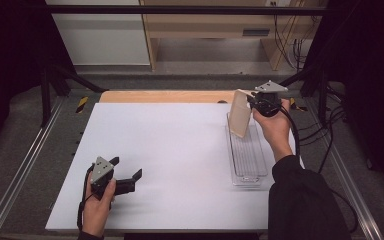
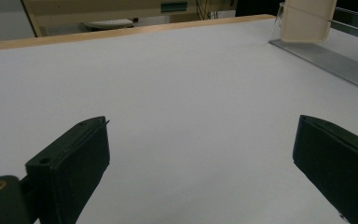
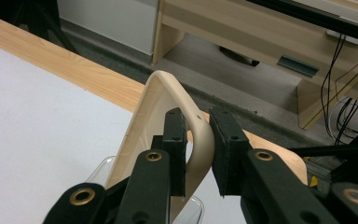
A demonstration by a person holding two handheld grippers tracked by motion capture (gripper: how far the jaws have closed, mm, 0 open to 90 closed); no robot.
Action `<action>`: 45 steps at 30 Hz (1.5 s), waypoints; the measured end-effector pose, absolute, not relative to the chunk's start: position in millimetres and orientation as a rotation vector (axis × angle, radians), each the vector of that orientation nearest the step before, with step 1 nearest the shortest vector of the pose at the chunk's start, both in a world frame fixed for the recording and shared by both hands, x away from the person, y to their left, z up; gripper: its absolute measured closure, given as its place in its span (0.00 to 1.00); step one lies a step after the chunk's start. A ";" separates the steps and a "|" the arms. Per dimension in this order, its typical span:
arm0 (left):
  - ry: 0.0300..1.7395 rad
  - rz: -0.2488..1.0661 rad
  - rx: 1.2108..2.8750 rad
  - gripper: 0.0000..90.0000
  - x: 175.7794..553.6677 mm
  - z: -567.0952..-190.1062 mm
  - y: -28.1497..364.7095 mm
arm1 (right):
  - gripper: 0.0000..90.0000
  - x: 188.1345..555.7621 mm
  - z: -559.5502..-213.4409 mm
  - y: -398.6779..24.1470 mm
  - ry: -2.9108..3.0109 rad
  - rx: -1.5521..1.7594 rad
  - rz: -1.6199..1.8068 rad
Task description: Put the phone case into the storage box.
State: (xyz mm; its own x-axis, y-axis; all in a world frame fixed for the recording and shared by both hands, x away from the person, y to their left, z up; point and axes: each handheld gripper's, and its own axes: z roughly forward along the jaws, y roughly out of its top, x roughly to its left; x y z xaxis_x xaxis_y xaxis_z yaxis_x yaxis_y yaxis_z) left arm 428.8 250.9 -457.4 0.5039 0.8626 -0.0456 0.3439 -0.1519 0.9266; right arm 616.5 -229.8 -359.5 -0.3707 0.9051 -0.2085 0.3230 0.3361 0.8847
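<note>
The right claw [image 3: 198, 140] pinched the rim of a smooth beige plastic tray [image 1: 240, 117], tilted above the far end of the ribbed clear container [image 1: 247, 157]. The slick curved rim could slip. The left claw [image 1: 127, 172] rested spread, well left of the container on the white desk [image 1: 170, 150]

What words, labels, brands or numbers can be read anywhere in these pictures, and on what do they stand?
None can be read.
The beige lid in the right gripper is plain, as are the clear tray and the white table.
The small dark plate on the wooden furniture behind is too blurred to read.
</note>
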 end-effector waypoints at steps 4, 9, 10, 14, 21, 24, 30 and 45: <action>1.025 0.635 1.726 0.04 428.7 -457.4 250.8 | 0.85 616.9 -359.5 -227.9 1.862 1.080 1.006; 1.026 0.636 1.726 0.04 428.8 -457.4 251.1 | 0.85 617.5 -359.7 -227.7 1.860 1.076 1.003; 1.026 0.636 1.726 0.04 428.7 -457.4 251.1 | 0.85 617.7 -359.9 -227.8 1.859 1.074 1.002; 1.026 0.635 1.728 0.04 428.9 -457.6 250.8 | 0.85 618.5 -360.6 -228.0 1.852 1.073 0.999; 1.027 0.635 1.727 0.04 428.8 -457.6 250.8 | 0.85 621.9 -362.7 -227.9 1.841 1.078 0.998; 1.027 0.635 1.727 0.04 429.0 -457.7 251.0 | 0.84 623.6 -363.9 -228.0 1.839 1.080 0.995; 1.027 0.634 1.727 0.04 429.2 -457.8 251.4 | 0.84 626.6 -365.0 -227.6 1.826 1.087 0.994; 1.026 0.633 1.730 0.04 429.3 -457.9 250.5 | 0.84 628.5 -365.8 -226.5 1.818 1.085 0.983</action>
